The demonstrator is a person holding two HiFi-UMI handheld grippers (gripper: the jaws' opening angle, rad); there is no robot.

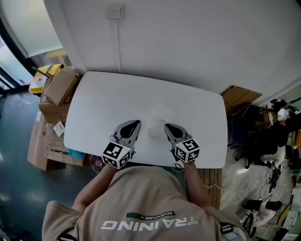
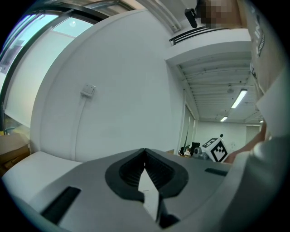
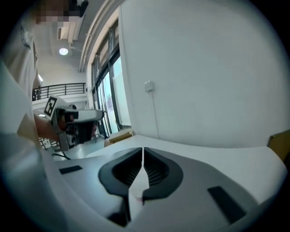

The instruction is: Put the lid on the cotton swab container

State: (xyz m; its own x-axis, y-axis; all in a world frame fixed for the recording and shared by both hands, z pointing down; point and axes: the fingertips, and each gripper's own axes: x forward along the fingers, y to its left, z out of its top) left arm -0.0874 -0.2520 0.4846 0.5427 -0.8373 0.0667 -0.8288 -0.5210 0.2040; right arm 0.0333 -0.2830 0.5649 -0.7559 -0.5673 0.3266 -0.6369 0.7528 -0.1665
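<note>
In the head view a small clear container (image 1: 154, 130) sits on the white table (image 1: 113, 103), near its front edge. A second faint clear piece (image 1: 160, 113), possibly the lid, lies just behind it; both are too pale to make out well. My left gripper (image 1: 136, 123) rests left of the container and my right gripper (image 1: 167, 126) right of it, neither touching it. In the left gripper view the left gripper (image 2: 145, 153) has its jaws together with nothing between them. The right gripper (image 3: 142, 150) looks the same in its own view. Neither gripper view shows the container.
Cardboard boxes (image 1: 59, 85) and a yellow item (image 1: 44, 77) stand on the floor left of the table. Another flat carton (image 1: 240, 98) and office clutter (image 1: 277, 127) lie to the right. A wall with a socket (image 1: 114, 10) runs behind the table.
</note>
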